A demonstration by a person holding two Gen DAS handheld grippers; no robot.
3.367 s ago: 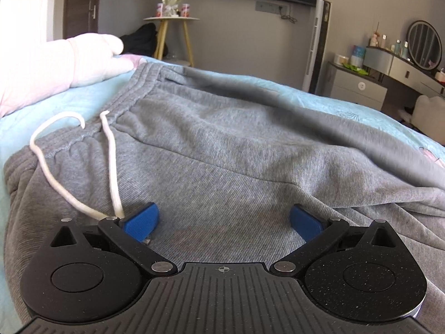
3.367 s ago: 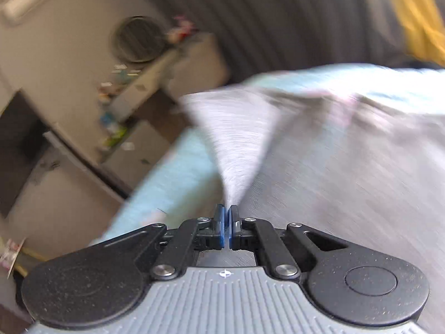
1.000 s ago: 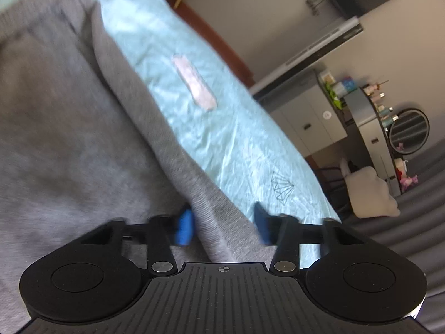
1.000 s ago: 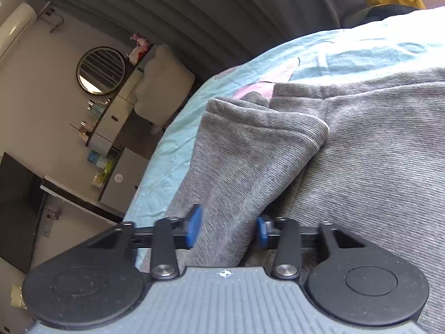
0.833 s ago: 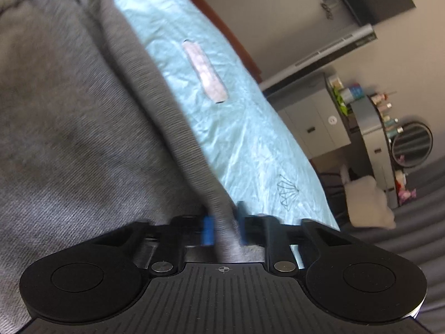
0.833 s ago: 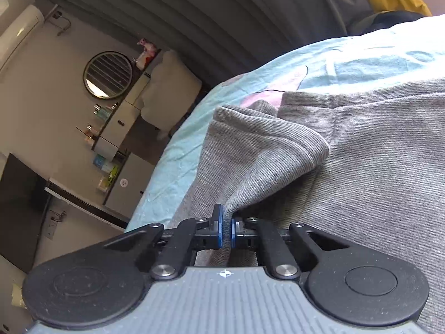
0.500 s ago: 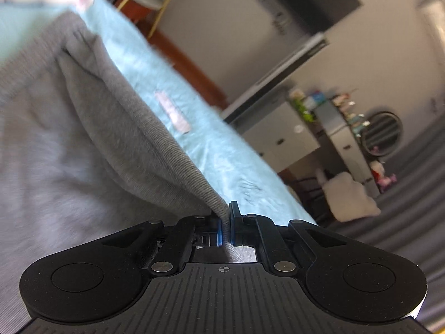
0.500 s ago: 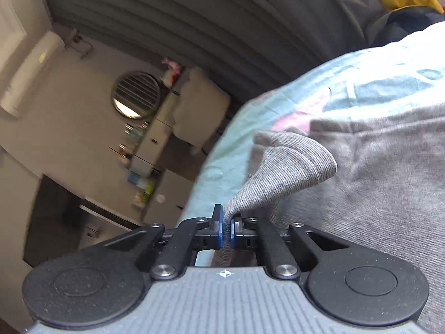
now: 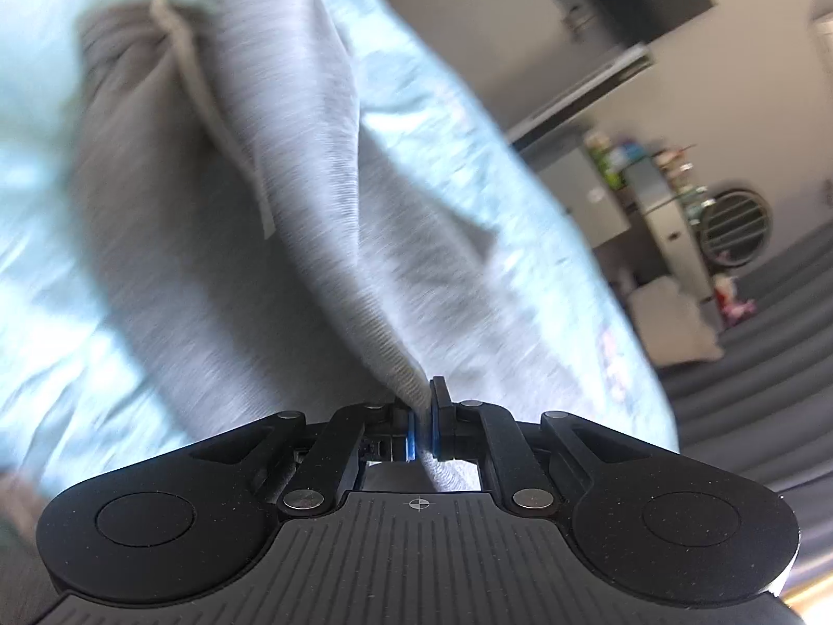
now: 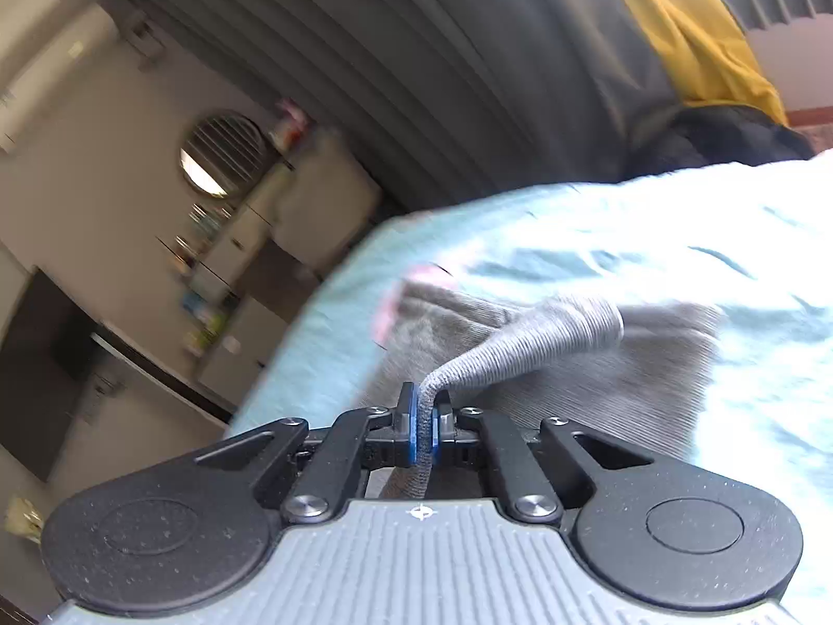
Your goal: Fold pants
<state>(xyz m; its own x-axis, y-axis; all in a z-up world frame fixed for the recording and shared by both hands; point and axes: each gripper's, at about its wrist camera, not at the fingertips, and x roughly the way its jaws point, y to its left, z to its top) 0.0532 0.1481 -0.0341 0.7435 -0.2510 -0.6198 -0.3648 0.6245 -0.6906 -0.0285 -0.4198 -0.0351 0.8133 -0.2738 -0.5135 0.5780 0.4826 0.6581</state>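
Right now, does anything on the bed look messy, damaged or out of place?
Nothing damaged or spilled. The gray pants are bunched and lifted off the light blue sheet, pinched by the left gripper and right gripper, with the white drawstring trailing loose across them.

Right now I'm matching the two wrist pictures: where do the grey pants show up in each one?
Left wrist view: the grey pants fill the left and centre, one edge pinched in the left hand-held gripper.
Right wrist view: the pants lie centre-right on the bed, a cuff pinched in the right hand-held gripper.
Shared landmark: the round mirror.
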